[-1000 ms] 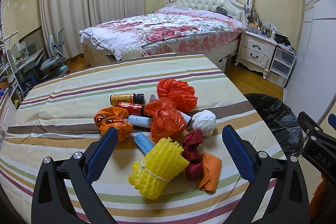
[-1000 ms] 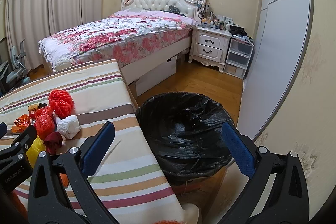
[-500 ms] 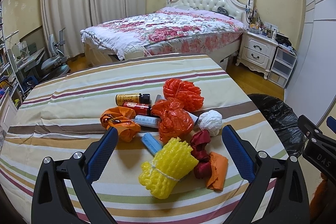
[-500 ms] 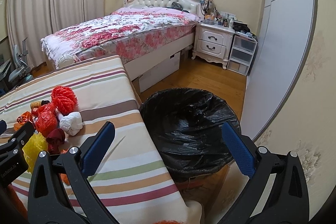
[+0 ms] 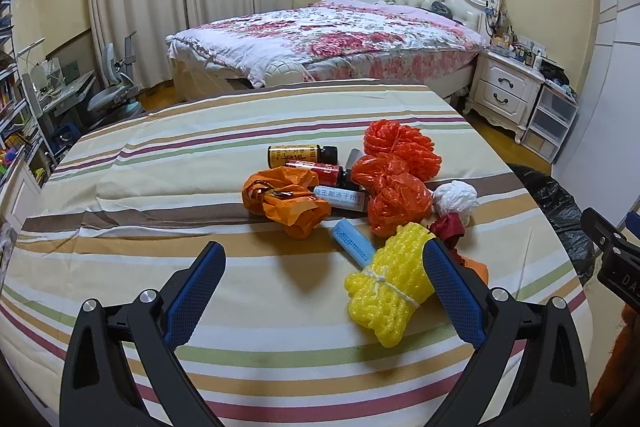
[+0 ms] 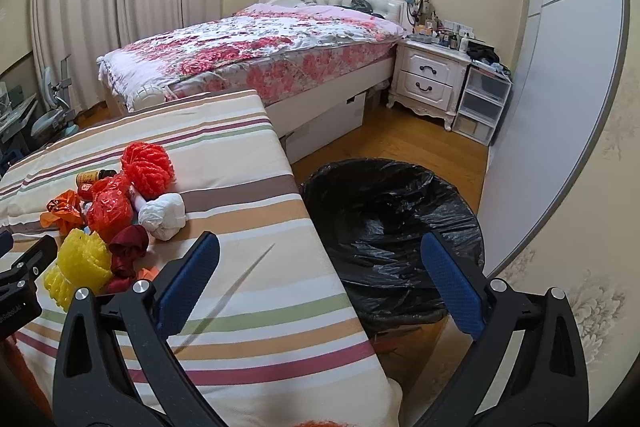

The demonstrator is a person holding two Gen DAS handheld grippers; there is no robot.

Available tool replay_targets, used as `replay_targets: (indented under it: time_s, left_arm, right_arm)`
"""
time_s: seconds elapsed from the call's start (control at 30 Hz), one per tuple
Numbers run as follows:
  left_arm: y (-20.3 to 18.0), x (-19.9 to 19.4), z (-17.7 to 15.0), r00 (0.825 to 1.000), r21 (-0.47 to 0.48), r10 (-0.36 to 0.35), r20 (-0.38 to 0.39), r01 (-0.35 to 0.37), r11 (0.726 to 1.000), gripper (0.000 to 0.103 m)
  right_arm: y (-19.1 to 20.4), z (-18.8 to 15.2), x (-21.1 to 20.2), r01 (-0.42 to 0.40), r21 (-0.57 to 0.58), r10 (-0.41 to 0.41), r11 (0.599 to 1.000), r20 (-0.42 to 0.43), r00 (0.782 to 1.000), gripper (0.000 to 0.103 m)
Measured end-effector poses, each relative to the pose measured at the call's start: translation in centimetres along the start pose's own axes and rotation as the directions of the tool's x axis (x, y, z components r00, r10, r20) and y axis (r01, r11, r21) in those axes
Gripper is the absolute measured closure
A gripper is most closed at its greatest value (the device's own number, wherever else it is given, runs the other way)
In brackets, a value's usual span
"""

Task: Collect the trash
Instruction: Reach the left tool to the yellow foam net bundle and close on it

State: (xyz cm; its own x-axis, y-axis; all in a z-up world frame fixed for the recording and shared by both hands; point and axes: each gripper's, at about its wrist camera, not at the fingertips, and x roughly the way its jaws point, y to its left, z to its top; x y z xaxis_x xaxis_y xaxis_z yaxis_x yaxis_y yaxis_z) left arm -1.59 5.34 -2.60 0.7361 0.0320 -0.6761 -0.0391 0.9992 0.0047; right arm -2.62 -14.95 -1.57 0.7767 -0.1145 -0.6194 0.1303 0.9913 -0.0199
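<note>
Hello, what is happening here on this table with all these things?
A person is clearing trash with two handheld tools. Both the left tool and the right tool are open and empty. The trash pile, including a yellow foam net, lies untouched on the striped table. The black-lined bin waits beside it.

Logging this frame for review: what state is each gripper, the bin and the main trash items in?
left gripper: open, empty, over the table
right gripper: open, empty
trash bin: black liner open, nothing visible inside
yellow foam net: tied with string, lying on the table
white wad: crumpled, on the table
brown bottle: capped, lying on its side
</note>
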Motion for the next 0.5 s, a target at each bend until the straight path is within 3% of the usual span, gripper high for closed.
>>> replay_targets:
  time_s: [0.23,0.5]
  left_arm:
    - [-2.5,0.1,-0.4,0.999,0.103,-0.046,-0.022,0.048,0.993,0.007]
    - [-2.2,1.8,-0.7,0.991,0.096,-0.059,-0.117,0.071,0.993,0.008]
  right_arm:
    - [-0.4,0.0,0.0,-0.002,0.014,0.002,1.000,-0.002,1.000,0.005]
    - [-0.3,-0.1,0.2,-0.011,0.015,0.011,1.000,-0.012,1.000,0.005]
